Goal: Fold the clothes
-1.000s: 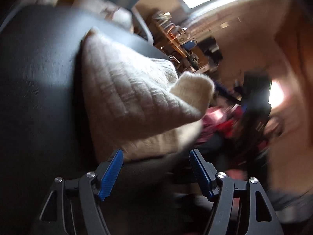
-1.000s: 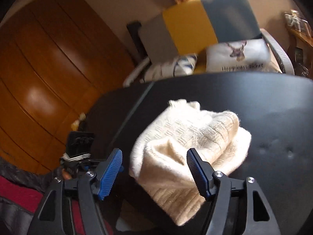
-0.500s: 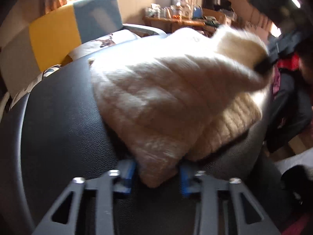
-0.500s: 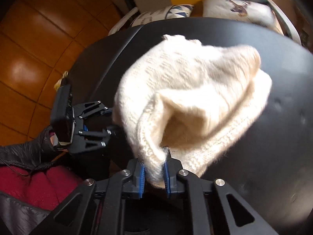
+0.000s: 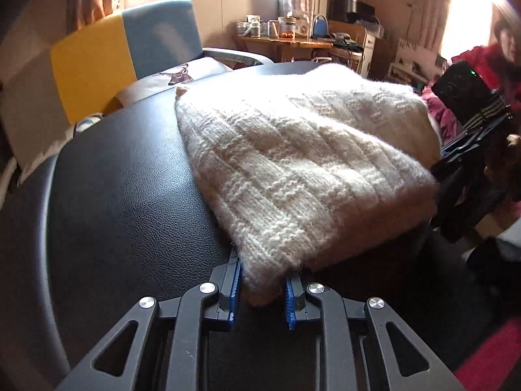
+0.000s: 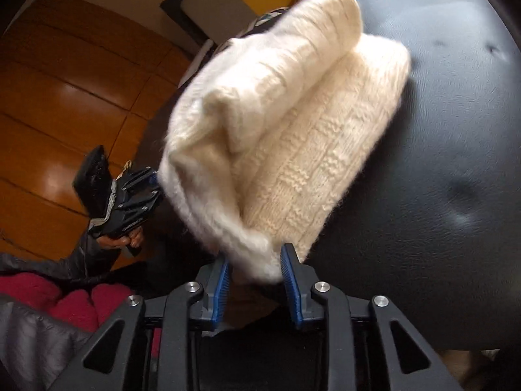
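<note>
1. My left gripper is clamped on the near corner of the cream knit sweater; the blue pads press the wool from both sides.
2. My right gripper pinches the neighbouring corner of the same bundle, where two thick layers meet.
3. The sweater lies doubled on the black padded table, one layer stacked on the other. Judgement: I hold both near corners so that the layers stay aligned while the bundle is shifted or folded again.
4. Seen from the right wrist, the upper layer bulges open; it may slip if one grip loosens.
5. Surroundings: a yellow-and-blue chair with a deer cushion beyond the table, and a wooden desk farther back.
6. Nothing rests on the table near the sweater
</note>
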The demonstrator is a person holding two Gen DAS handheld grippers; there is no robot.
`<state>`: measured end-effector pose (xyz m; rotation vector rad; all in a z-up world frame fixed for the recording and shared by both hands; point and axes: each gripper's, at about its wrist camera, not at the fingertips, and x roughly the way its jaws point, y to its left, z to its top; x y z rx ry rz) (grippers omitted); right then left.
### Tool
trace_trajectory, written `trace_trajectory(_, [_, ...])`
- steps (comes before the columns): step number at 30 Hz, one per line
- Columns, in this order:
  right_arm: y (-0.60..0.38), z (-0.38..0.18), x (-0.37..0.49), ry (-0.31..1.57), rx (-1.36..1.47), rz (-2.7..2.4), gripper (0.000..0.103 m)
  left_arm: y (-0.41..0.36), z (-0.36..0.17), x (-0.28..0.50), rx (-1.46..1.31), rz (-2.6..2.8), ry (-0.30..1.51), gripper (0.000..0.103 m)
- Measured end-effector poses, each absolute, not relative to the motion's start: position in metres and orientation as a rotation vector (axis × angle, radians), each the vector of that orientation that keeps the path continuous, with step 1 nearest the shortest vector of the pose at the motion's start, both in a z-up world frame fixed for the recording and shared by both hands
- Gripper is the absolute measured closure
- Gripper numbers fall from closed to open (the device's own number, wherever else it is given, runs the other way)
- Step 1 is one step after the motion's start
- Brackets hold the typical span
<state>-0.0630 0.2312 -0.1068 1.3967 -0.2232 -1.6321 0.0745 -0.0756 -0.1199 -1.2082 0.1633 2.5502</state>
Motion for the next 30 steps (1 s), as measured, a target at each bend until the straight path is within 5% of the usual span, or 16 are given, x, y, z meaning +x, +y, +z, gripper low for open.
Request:
trace_trajectory(2, [0.247,-0.088,-0.069,-0.258,1.357,-1.684,0.070,-0.074,-0.120,0.076,-1.210,2.548,0.162,0.081])
trace_trajectory(7, [0.278,-0.065,-0.106,-0.674,1.167,-1.822,0.061,-0.078,-0.122,0.070,-1.229,2.543,0.094,0.080])
trace_trajectory(13, [0.230,-0.096,-0.145,-0.734,1.481,-1.787,0.055,-0.075,-0.124,0.081,-1.225,2.540,0.068,0.080])
trace_trajectory(15, [0.211,-0.104,-0.149,-0.740,1.475,-1.789,0.061,-0.074,-0.123,0.084,-1.220,2.547,0.061,0.080])
trace_trajectory(17, [0.187,-0.094,-0.148,-0.614,1.477,-1.851,0.087,-0.077,-0.122,0.087,-1.217,2.550,0.001,0.080])
trace_trajectory(23, [0.178,-0.022,-0.122,-0.632,1.199,-1.913,0.090,-0.104,-0.116,0.099,-1.189,2.587,-0.314,0.082])
trace_trajectory(30, [0.208,-0.123,-0.095,-0.786,1.452,-1.965,0.090,-0.127,-0.133,0.105,-1.248,2.569,-0.495,0.080])
